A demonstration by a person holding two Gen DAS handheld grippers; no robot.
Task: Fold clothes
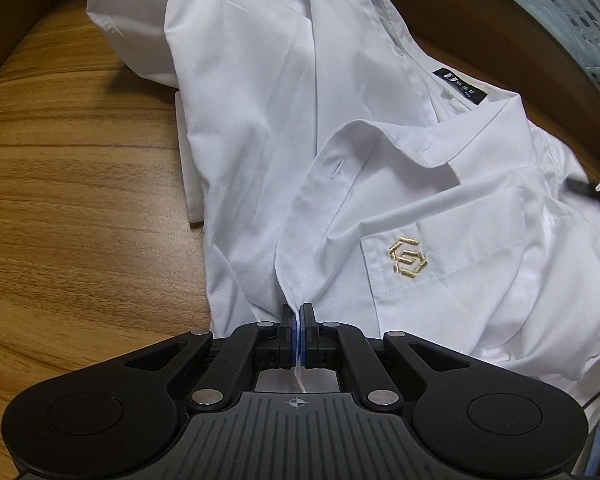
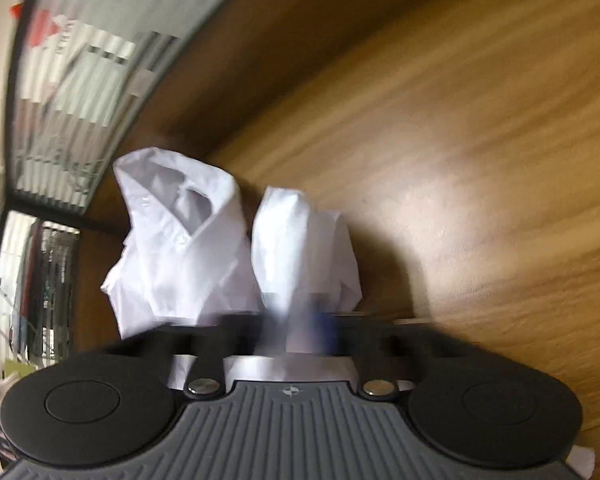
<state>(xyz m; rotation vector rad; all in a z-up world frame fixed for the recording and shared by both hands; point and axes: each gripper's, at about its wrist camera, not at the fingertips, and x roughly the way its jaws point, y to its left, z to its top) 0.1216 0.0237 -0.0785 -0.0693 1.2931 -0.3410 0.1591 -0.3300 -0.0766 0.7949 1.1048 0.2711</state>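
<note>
A white shirt [image 1: 380, 184] lies crumpled on the wooden table, collar up, with a dark neck label [image 1: 458, 86] and a gold logo [image 1: 406, 258] on its chest pocket. My left gripper [image 1: 298, 320] is shut on the shirt's front edge, and a thin strip of cloth runs back between the blue pads. In the blurred right wrist view the shirt [image 2: 180, 264] bunches up just ahead, collar at the left. My right gripper [image 2: 300, 320] is shut with white cloth drawn in between its fingers. A dark piece at the left wrist view's right edge looks like that gripper [image 1: 592, 190].
The wooden table [image 1: 80, 200] stretches out to the left of the shirt and, in the right wrist view, to the right of it [image 2: 480, 160]. A glass partition with blinds [image 1: 580, 20] [image 2: 80, 80] stands behind the table's far edge.
</note>
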